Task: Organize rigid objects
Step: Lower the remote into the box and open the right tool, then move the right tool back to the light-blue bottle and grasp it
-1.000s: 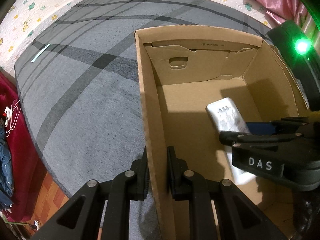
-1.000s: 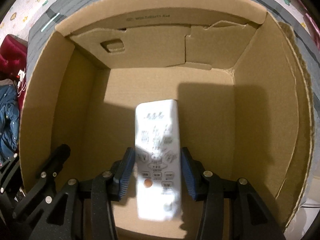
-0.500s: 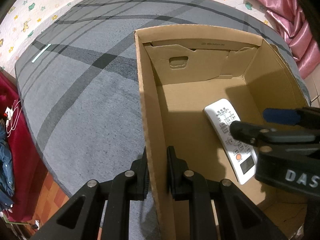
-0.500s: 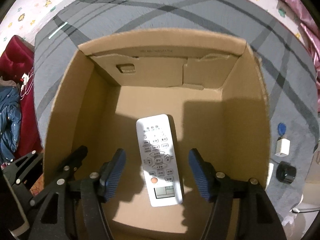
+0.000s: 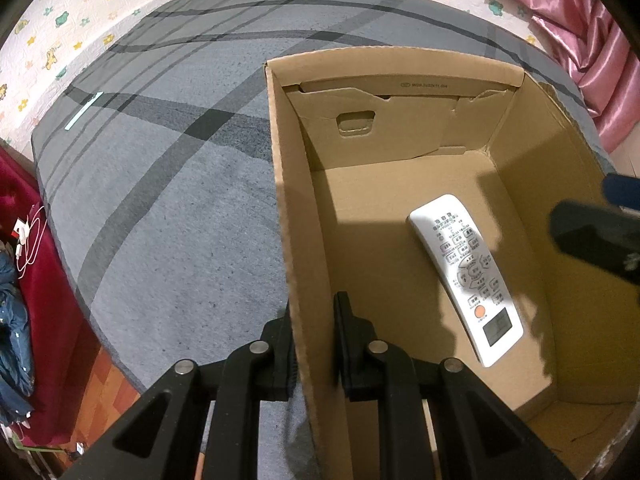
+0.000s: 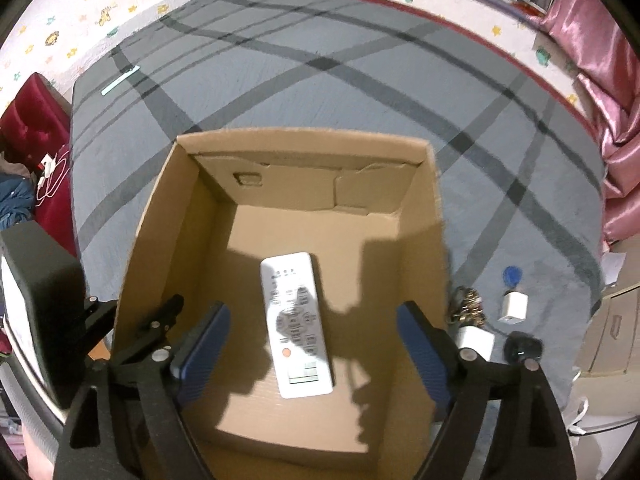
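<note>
Released remote (image 6: 296, 326) lying in box (image 6: 434, 216), right hand-held gripper (image 6: 312, 334) opening empty, left hand-held gripper (image 5: 314, 344) clamping box wall

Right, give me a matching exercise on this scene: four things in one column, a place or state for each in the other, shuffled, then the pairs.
Things:
1. remote control
2. left gripper
3. right gripper
4. white charger cube

Places or states:
A. on the carpet outside the box
B. lying flat on the floor of the cardboard box
C. shut on the box's side wall
D. jaws opening, nothing pressed between them

Pairs: 1-B, 2-C, 3-D, 4-A
</note>
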A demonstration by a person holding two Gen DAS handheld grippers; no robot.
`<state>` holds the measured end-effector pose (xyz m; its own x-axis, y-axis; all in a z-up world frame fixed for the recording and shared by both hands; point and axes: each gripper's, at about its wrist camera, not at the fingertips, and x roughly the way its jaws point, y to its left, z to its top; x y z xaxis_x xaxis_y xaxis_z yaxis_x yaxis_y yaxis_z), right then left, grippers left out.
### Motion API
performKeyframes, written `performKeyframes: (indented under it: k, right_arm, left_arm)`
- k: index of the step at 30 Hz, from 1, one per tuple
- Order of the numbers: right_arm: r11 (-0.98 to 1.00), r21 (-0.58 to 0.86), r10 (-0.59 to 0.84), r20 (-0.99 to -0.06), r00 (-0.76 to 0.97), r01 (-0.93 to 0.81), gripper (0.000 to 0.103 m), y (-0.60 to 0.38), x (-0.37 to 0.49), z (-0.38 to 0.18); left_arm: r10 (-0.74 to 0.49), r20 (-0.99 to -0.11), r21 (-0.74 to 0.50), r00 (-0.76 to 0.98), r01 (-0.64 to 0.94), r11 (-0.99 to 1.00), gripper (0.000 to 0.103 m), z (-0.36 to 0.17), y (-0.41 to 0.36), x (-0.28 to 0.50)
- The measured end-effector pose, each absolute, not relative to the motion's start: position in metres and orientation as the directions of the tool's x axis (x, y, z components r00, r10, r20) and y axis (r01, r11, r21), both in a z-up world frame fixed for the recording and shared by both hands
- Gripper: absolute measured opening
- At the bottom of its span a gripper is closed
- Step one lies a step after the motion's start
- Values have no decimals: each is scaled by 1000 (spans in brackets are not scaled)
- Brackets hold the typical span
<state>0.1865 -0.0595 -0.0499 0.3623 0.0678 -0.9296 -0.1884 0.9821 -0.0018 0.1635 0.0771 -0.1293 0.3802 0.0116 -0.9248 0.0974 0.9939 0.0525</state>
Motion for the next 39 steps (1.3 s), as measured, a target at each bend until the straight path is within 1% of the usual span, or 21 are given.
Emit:
performKeyframes:
  k: [1,3,5,7,15,24,30,39]
  right_arm:
    - [983,-7,63,-926,371,-184,90,-61,186,-48]
    - [984,-3,68,-922,382,-181,96,-66,184,-43]
    - [984,4,73,-919,388,-177,100,-71,181,-37]
    - [984,-2,69,-916,396,-176,101,-75,179,-33]
    - [986,-21,53,-904,423,-168,101,-103,165,-12]
    - [990,-27,34,-905,425,-137,101,-147,153,-3]
    - [989,-59,4,-905,426,-135,101,-168,141,-5]
    - [991,-59,-7,-917,400,-118,101,-199,118,-20]
  left_arm:
    - [14,-925,55,381,98,994,17,-129,77,163]
    - [19,-924,61,381,99,993,17,-129,76,163]
    - [21,-924,63,381,98,993,17,-129,75,163]
    - [23,-925,64,380,96,993,17,-129,75,163]
    - [23,-925,62,380,90,994,17,-128,74,161]
    - [22,-925,60,381,88,994,17,-127,75,160]
    - [24,-925,62,380,89,994,17,-126,74,159]
    - [25,-925,63,380,90,994,17,-126,74,159]
